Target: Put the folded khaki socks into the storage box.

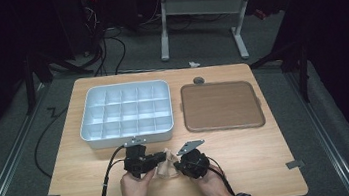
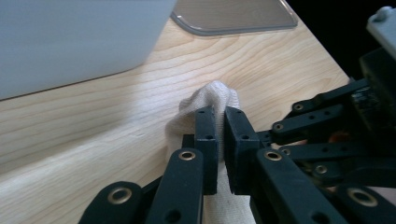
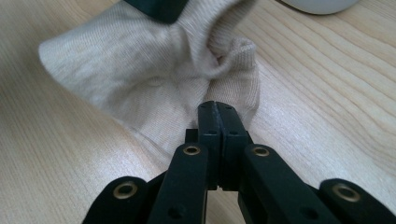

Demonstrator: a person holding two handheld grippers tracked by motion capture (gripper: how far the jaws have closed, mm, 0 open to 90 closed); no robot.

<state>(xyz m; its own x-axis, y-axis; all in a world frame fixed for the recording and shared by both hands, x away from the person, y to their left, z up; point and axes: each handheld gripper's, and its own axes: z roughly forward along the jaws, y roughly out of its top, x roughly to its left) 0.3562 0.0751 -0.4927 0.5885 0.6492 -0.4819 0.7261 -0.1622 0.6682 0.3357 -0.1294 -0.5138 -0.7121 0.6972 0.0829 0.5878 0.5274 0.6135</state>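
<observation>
Close to the person, near the front edge of the table (image 1: pixel 252 169), two hands hold two grippers with a small pale sock (image 1: pixel 166 167) between them. The left gripper (image 2: pixel 221 135) has its two black jaws nearly together, with a fold of the sock pinched between them. The right gripper (image 3: pixel 217 122) has its jaws pressed tight, and it looks like they nip the edge of the sock, though I cannot see cloth inside them. The sock is bunched up and part of it lies on the wood. I think it could slip out if the two grippers pull apart too hard, because each one holds just a little bit of cloth. The grippers are also very near each other, so they could bump. Just behind them sits a white box with many little squares (image 1: pixel 126 115), and its front wall is close, so a push forward could knock it. A flat brown tray (image 1: pixel 222 105) lies beside the box. There is open wood to the left and right for moving.
</observation>
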